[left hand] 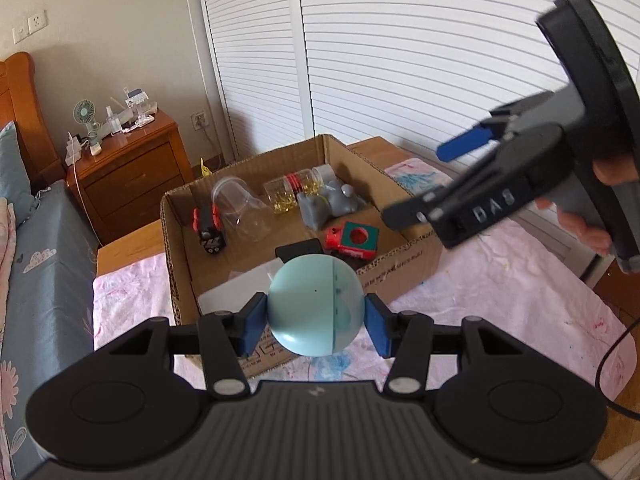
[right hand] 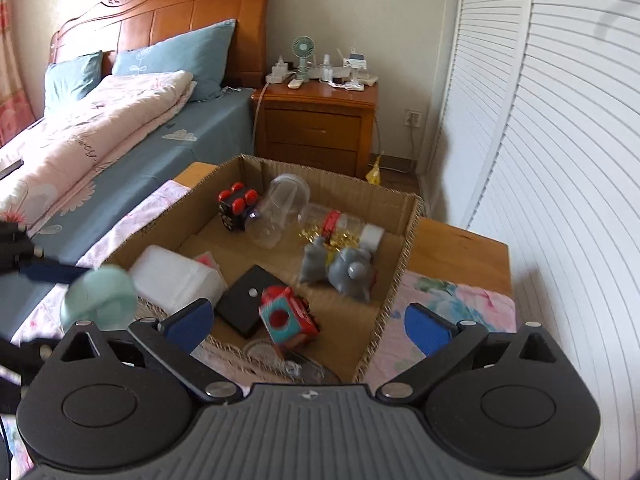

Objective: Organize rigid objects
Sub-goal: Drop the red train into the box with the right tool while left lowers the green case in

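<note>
The ball [left hand: 316,306] is gripped by the left tool [left hand: 316,320]; it should be released over the box [left hand: 176,240]'s bare near-left floor. The right tool [right hand: 308,326] is held agape.

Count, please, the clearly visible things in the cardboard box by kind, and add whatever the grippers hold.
Toys: 3, black car, grey elephant, red-and-teal cube.
Clear containers: 2, cup, jar of gold pins.
Opaque boxes: 2, black box, white box.
Held: 1, pale blue ball in left gripper.
Total: 8.

Pale blue ball [left hand: 316,306], brown cardboard box [left hand: 400,270]
</note>
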Motion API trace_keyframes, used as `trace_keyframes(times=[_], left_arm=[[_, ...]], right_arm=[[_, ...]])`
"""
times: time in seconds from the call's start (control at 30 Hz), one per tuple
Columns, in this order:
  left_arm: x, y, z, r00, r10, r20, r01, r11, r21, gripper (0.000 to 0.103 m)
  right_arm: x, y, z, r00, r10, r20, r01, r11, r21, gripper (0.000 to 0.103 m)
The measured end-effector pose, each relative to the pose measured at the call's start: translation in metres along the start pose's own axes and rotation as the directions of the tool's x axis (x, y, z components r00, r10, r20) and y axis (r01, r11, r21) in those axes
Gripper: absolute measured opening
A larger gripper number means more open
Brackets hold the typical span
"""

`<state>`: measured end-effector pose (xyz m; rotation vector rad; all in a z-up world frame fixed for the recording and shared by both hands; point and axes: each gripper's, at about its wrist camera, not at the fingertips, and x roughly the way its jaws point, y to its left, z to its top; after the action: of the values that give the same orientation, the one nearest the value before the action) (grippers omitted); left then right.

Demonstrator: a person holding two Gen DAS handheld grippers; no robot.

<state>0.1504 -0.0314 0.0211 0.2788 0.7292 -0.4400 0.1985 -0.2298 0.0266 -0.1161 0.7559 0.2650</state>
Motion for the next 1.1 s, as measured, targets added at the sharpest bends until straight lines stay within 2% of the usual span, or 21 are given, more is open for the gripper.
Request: trace_keyframes(times=[0.27, 0.43, 0.83, 0.87, 0.93, 0.97, 1.1], left_arm=[[0.019, 0.008, 0.025, 1.000, 0.005, 0.005, -0.005, 1.000, -0.009, 0.051], [0.040, 0.011, 0.040, 1.000, 0.007, -0.008, -0.007, 1.000, -0.010, 0.051], [0.088, 0.010, 0.046, 0.997, 0.018, -0.072, -0.021, 0.999, -0.032, 0.052], [0.088, 0.011, 0.046, 0.997, 0.028, -0.068, -0.030, 0.999, -0.036, 0.056], [0.087, 0.013, 0.047, 0.997, 0.040, -0.062, -0.043, 0.998, -0.052, 0.074], [0.085, 0.015, 0.048, 0.998, 0.046, -0.053, -0.049, 0.997, -0.062, 0.087], [0.064, 0.016, 0.049, 0.996, 0.090, 0.018, -0.089, 0.994, -0.065, 0.092]], right_arm=[[-0.021, 0.007, -0.025, 1.000, -0.009, 0.005, 0.009, 1.000, 0.023, 0.103], [-0.035, 0.016, -0.037, 0.999, -0.045, 0.028, 0.044, 0.998, 0.036, 0.103], [-0.037, 0.019, -0.056, 0.998, -0.057, -0.038, 0.062, 0.984, 0.168, 0.103], [-0.037, 0.019, -0.057, 0.998, -0.060, -0.037, 0.065, 0.983, 0.172, 0.103], [-0.039, 0.019, -0.057, 0.997, -0.064, -0.037, 0.070, 0.982, 0.175, 0.103], [-0.039, 0.019, -0.057, 0.997, -0.067, -0.038, 0.073, 0.982, 0.175, 0.103], [-0.041, 0.022, -0.055, 0.995, -0.093, -0.037, 0.097, 0.982, 0.164, 0.103]])
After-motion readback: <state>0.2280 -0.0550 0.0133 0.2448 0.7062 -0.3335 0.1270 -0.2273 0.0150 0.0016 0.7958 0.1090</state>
